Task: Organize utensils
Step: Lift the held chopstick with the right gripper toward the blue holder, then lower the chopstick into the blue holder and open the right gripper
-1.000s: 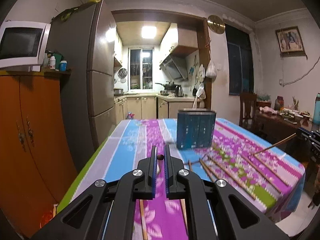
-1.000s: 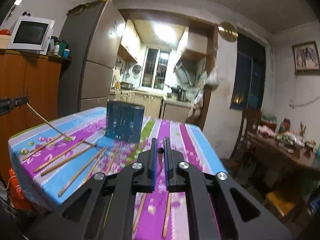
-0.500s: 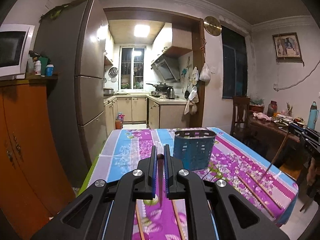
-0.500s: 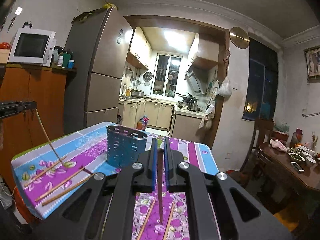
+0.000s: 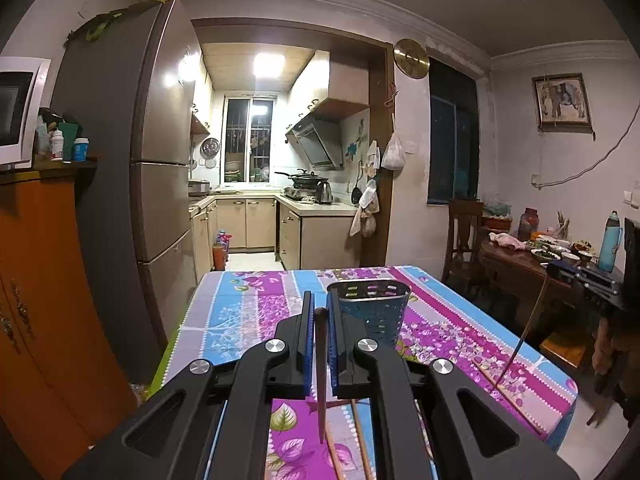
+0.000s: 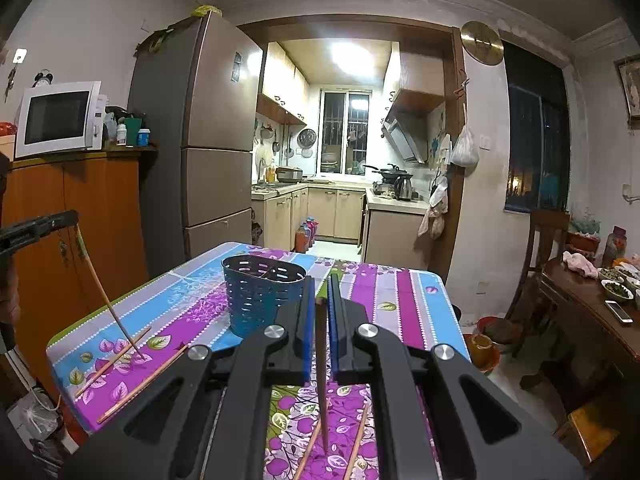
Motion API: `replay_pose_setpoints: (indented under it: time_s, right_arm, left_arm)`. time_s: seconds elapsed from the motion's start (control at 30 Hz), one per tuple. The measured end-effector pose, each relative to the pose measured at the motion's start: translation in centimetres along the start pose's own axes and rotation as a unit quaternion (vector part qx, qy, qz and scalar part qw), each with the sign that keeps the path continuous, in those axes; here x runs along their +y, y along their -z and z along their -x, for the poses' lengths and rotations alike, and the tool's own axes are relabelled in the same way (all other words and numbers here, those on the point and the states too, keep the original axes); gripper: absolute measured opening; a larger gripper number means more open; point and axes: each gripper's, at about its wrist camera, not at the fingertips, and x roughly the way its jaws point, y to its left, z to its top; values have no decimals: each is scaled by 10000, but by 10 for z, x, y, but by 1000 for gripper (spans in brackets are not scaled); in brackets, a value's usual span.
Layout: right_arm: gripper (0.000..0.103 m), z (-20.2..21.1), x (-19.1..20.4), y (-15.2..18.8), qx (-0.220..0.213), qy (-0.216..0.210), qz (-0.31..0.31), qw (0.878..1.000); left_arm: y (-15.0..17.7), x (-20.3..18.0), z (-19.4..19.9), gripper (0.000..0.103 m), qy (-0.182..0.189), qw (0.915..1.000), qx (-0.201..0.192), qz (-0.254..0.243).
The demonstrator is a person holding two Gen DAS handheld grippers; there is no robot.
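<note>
My left claw (image 5: 319, 312) was clamped on a chopstick (image 5: 321, 380), pinched near its top end between the blue pads, the stick hanging nearly straight down with its tip above the counter (image 5: 240, 312). My right claw (image 6: 319, 300) was likewise closed tight on a second chopstick (image 6: 322, 380), also hanging close to vertical, its tip just over the floral cloth. Both claws pointed slightly downward toward the far end of the counter. The blue perforated holder (image 5: 374, 312) stood upright at about one o'clock from the left claw, and at about eleven o'clock from the right one. Loose chopsticks (image 6: 136, 364) lay flat on the cloth, some below each claw at six o'clock, others toward the counter's edges.
</note>
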Motion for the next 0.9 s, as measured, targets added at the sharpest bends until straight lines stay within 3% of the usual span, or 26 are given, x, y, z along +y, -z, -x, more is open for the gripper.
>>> replay_pose_setpoints:
  time_s: [0.3, 0.53, 0.7, 0.9]
  right_arm:
    - [5, -6, 0, -26, -199, -53, 107, 9997]
    - [5, -29, 2, -94, -664, -287, 94, 9973]
    - [5, -60, 8, -146, -997, -448, 10, 9940]
    - [5, -114, 11, -163, -1085, -486, -112, 9928]
  left_arm:
    - [-34, -14, -15, 8, 56, 9994, -279, -187]
    - [-97, -34, -44, 8, 182, 9957, -802, -418]
    - [-149, -48, -78, 8, 220, 9909, -1222, -519]
    - [-163, -57, -143, 8, 328, 9910, -1236, -400]
